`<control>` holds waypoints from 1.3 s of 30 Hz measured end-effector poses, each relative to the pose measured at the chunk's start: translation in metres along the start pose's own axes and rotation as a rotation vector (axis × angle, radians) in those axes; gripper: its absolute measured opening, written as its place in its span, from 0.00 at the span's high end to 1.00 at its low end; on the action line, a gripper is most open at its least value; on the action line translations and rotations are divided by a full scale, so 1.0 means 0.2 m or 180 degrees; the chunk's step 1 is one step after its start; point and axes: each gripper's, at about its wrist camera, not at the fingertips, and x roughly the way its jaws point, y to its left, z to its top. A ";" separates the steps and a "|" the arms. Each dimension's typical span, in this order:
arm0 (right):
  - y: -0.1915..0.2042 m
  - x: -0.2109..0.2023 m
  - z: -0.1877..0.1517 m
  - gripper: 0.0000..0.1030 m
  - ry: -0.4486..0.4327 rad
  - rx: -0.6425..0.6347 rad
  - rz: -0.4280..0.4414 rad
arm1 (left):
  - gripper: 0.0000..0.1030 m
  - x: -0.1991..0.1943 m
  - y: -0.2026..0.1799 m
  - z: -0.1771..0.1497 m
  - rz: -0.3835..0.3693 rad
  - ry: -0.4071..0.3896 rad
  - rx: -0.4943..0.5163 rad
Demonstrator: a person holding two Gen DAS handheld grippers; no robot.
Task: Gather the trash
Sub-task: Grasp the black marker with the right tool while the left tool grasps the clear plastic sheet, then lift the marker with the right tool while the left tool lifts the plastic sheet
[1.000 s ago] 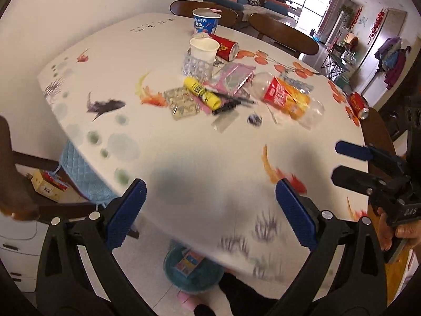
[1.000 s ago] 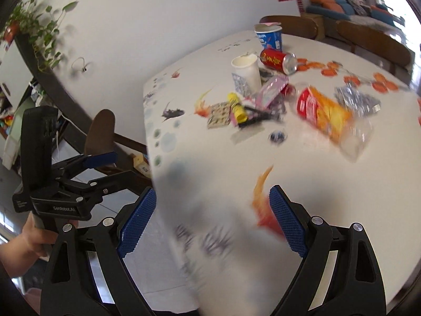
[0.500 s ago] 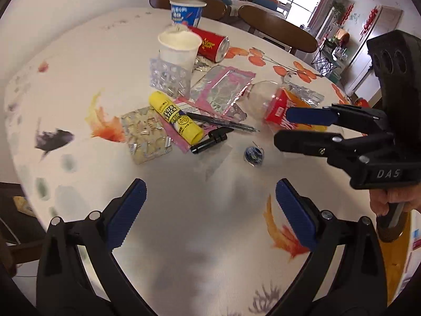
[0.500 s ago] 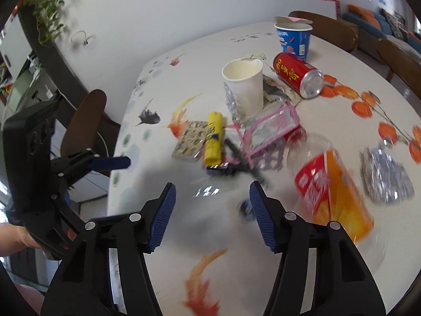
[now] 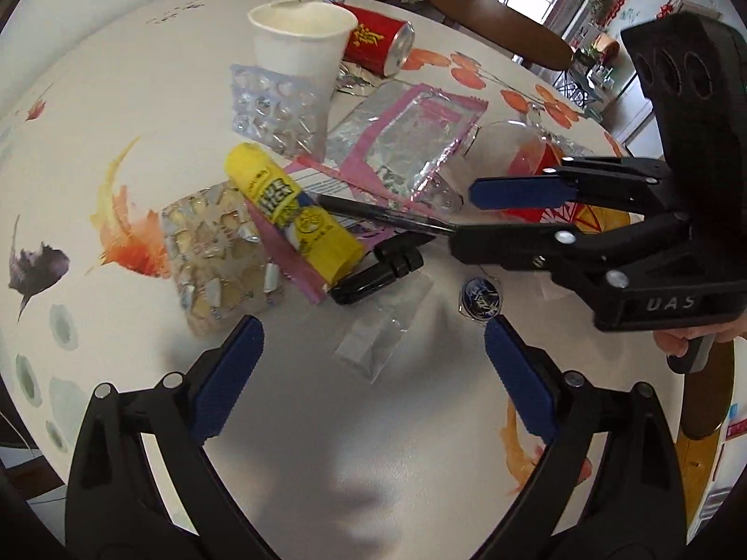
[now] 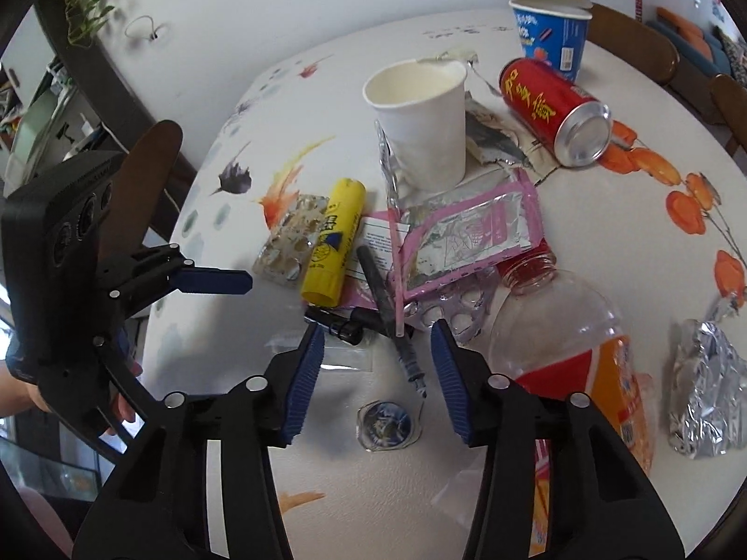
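Nearest the cameras, the left gripper (image 5: 371, 354) hung over the table (image 5: 116, 107) with its jaws wide and nothing between them, above a scrap of clear film (image 5: 383, 331). The right gripper (image 6: 376, 368) pointed down at the litter, its jaws narrowed and just then closing, the tip of a black pen (image 6: 387, 308) lying between them but not yet pinched. Just past the pen tip sat a small round blue cap (image 6: 384, 423).

Beyond lay a yellow glue stick (image 5: 292, 214), touching a used blister pack (image 5: 219, 252) and a pink foil wrapper (image 5: 406, 140). A clear bottle (image 6: 565, 354) lay on its side to the right. Farther back stood a white paper cup (image 5: 299, 60), then a toppled red can (image 5: 378, 42), then a blue tub (image 6: 553, 30).

This looked like the reach for a first piece, likely the pen. Next, the right jaws would need to lower onto it and close fully before lifting.
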 end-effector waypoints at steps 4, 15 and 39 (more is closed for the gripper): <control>0.01 0.01 0.00 0.67 -0.0001 -0.0083 0.0055 | 0.17 0.05 -0.01 0.01 0.0009 0.0069 0.0018; 0.04 0.03 0.01 0.67 0.0158 -0.0160 -0.0240 | 0.24 0.12 -0.04 0.04 0.0074 0.0147 0.0214; 0.01 0.06 0.04 0.90 0.0533 -0.0141 -0.0261 | 1.00 0.08 -0.02 0.01 -0.0003 0.0218 0.0338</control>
